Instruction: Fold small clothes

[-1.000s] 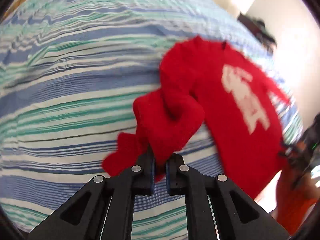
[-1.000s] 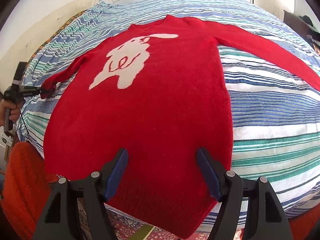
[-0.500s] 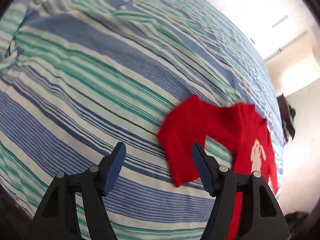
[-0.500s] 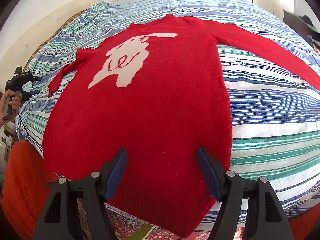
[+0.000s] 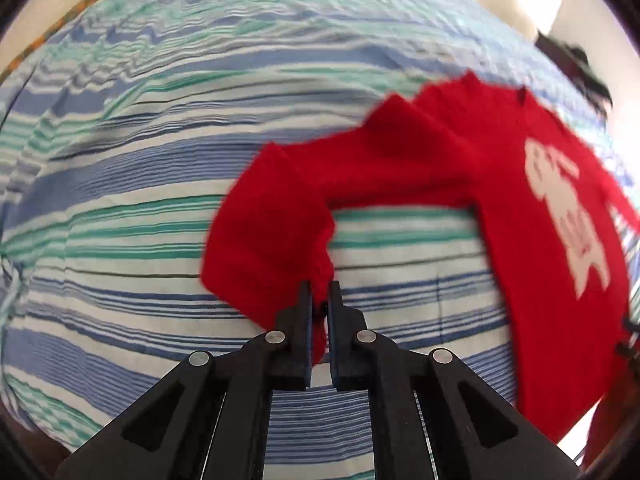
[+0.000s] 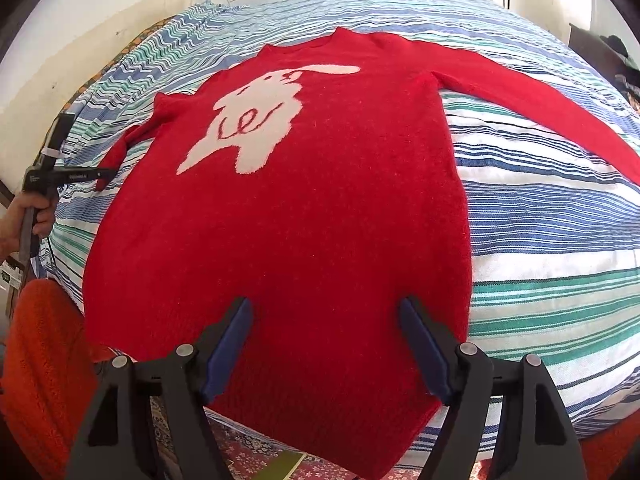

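A red sweater (image 6: 320, 208) with a white animal design lies front up on a striped bed. My left gripper (image 5: 319, 300) is shut on the cuff of its left sleeve (image 5: 272, 232) and holds it off the bed; it also shows in the right wrist view (image 6: 96, 174) at the far left. My right gripper (image 6: 326, 340) is open and empty, hovering over the sweater's hem. The other sleeve (image 6: 540, 96) lies stretched out to the right.
The bed cover (image 6: 540, 240) has blue, green and white stripes. An orange rug or blanket (image 6: 44, 360) lies by the bed's near left corner. A patterned carpet (image 6: 256, 452) shows below the hem. A wall (image 6: 100, 20) runs along the bed's left side.
My left gripper was shut on the sleeve, opened and drew back half a second ago, and is now shut on the cuff again. My right gripper has not moved.
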